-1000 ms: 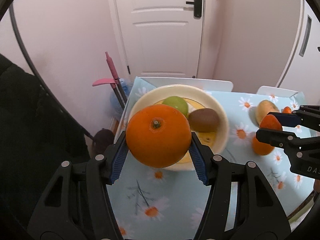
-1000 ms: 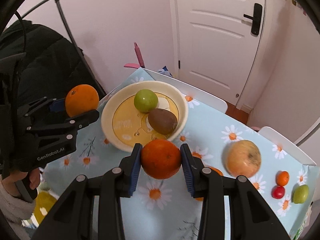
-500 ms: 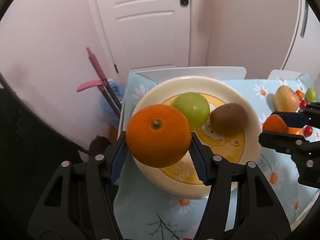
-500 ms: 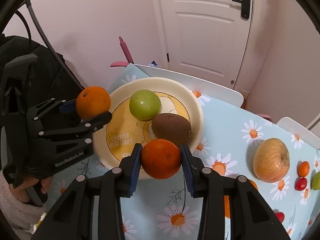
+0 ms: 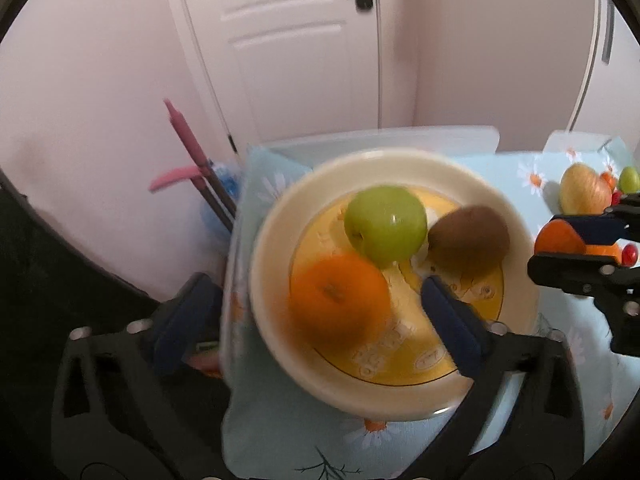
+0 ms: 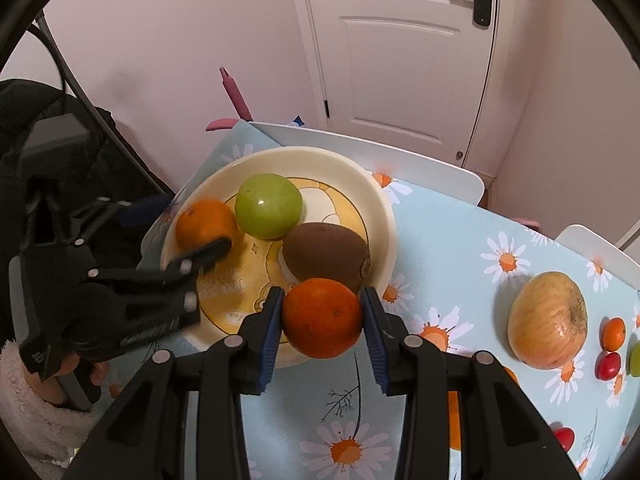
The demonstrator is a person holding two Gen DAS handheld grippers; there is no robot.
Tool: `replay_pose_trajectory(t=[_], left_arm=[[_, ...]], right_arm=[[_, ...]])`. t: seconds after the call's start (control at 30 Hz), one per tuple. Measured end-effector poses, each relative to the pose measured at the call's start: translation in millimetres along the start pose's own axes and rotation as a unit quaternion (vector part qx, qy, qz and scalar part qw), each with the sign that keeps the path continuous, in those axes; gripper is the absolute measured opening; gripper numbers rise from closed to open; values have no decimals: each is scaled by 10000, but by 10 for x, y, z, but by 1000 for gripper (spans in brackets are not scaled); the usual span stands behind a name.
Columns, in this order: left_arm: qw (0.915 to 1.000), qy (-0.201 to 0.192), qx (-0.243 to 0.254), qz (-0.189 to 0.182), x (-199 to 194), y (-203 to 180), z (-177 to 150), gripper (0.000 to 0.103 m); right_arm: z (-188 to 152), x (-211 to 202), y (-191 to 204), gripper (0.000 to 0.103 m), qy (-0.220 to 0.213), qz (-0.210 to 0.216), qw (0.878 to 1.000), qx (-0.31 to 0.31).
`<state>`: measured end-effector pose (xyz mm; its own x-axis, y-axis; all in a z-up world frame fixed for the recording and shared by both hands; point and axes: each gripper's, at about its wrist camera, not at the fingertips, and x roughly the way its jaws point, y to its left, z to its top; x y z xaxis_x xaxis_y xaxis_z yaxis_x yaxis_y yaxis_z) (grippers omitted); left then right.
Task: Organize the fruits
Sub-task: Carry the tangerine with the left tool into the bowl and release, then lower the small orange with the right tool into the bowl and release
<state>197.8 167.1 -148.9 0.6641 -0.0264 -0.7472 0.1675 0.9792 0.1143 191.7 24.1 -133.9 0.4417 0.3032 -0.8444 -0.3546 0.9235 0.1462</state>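
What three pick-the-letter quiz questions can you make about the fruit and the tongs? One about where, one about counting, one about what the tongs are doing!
1. Where is the kiwi?
A. On the plate
B. On the tablecloth by the door
C. In the tongs

2. How many fruits lie on the plate?
A. One
B. Three
C. Six

3. What are the right tongs doing?
A. Hanging empty
B. Squeezing a small orange
C. Squeezing the green apple

Answers:
1. A, the kiwi lies on the plate beside the green apple.
2. B, a big orange, the green apple and the kiwi lie there.
3. B, both blue pads press the small orange's sides, just above the plate's near rim; the left tongs are opening, clear of the big orange.
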Motion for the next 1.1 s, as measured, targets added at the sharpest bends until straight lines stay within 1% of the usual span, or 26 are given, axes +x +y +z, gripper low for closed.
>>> replay_pose_trajectory(t=[0.07,0.27,0.47,0.63,0.8,0.9,0.97,1.1], left_arm=[[10000,-20,-51,-79,-88,17,20,103],[9999,1,-162,-34,-286,37,-29,103],[9992,66,-384,-1,-475,46,-138,103],[9988,103,-462,147,-592,-9,-238,103],[9978,141,-614,198,-650,22,-344,103],[9970,176,-710,249,-652,48,-412,103],[9964,210,-775,274,-649,62,-454,103],[9961,246,-784,331,-640,42,-508,103]], right_arm=[[17,-34,-8,36,-12,13,10000,-19],[17,-156,3,36,-28,27,9998,-183],[34,-200,13,36,41,107,9992,-387],[67,-111,10,36,172,327,9985,-399],[75,25,57,36,265,470,9975,-466],[80,130,74,36,301,470,9971,-512],[77,186,83,36,318,395,9971,-574],[64,257,87,36,332,349,9968,-644]])
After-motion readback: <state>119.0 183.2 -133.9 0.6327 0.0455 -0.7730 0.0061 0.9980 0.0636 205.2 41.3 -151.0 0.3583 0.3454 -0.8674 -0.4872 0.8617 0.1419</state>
